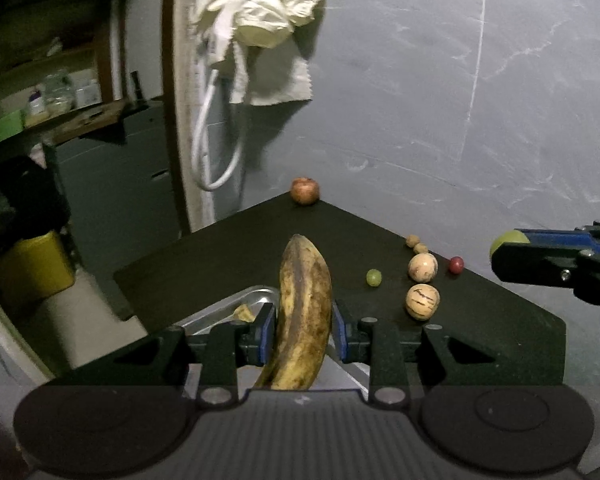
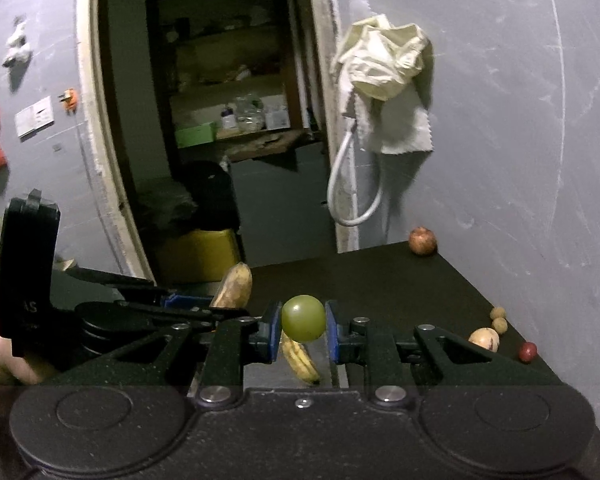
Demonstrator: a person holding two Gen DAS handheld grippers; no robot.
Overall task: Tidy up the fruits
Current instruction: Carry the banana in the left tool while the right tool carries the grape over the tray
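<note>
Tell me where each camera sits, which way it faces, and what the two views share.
Left wrist: on the left gripper, looking along its fingers, shut on a spotted banana, over the metal tray toward the black table's corner; the right gripper enters at right.
Right wrist: on the right gripper, shut on a green grape, facing the doorway; the left gripper and a hand show at left.
Shared: banana, red apple, red grape, hanging cloth.
</note>
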